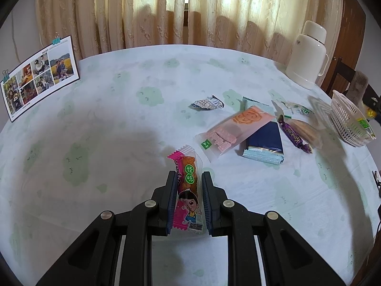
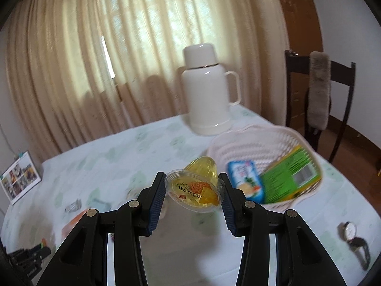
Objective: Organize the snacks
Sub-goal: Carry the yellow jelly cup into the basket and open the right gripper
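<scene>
My left gripper (image 1: pixel 189 178) is shut on a pink snack bar packet (image 1: pixel 188 188) with a cartoon boy, held above the table. My right gripper (image 2: pixel 191 181) is shut on a yellow pineapple jelly cup (image 2: pixel 197 186), held in the air just left of the white basket (image 2: pixel 262 143). The basket holds a green packet (image 2: pixel 288 178) and a blue-white packet (image 2: pixel 245 178). It also shows at the right edge of the left wrist view (image 1: pixel 347 116). On the table lie a pink wafer pack (image 1: pixel 233 131), a dark blue pack (image 1: pixel 264 143), a purple candy (image 1: pixel 294 134), a silver-wrapped sweet (image 1: pixel 207 103) and a clear green-printed packet (image 1: pixel 297 112).
A white thermos jug (image 2: pixel 207 90) stands behind the basket at the table's far edge. A photo card (image 1: pixel 38 76) stands at the far left. A wristwatch (image 2: pixel 352 236) lies at the right front. A dark chair (image 2: pixel 319 90) stands behind the table on the right.
</scene>
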A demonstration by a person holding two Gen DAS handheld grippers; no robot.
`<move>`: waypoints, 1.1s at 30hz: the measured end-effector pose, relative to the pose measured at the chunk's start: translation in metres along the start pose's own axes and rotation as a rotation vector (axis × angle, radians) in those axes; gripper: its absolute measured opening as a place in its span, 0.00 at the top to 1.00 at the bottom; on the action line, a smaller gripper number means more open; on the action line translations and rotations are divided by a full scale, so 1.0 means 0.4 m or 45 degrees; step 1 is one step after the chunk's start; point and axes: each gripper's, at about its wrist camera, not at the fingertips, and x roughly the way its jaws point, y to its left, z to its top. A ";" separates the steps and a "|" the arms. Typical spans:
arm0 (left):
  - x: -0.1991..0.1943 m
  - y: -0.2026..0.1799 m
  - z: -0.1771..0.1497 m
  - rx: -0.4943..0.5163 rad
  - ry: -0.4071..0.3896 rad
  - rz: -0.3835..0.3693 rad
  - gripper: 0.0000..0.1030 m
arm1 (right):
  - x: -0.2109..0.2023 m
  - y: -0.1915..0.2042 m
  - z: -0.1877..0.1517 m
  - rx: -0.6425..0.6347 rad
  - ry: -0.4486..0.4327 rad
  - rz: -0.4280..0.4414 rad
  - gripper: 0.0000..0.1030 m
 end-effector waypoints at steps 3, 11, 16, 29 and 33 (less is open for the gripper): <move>0.005 -0.001 -0.002 0.004 0.007 0.005 0.82 | 0.010 -0.030 0.011 0.024 -0.014 -0.044 0.56; 0.015 -0.004 -0.003 0.014 0.019 0.018 0.82 | 0.056 -0.098 0.025 0.049 -0.029 -0.173 0.56; 0.029 -0.004 -0.004 0.013 0.039 0.030 0.82 | 0.103 -0.146 0.024 0.111 -0.018 -0.238 0.48; 0.006 -0.048 0.026 0.046 0.011 0.055 0.82 | 0.066 -0.185 0.000 0.174 -0.114 -0.251 0.36; -0.016 -0.098 0.056 0.101 -0.023 0.040 0.82 | 0.051 -0.204 -0.006 0.208 -0.143 -0.271 0.36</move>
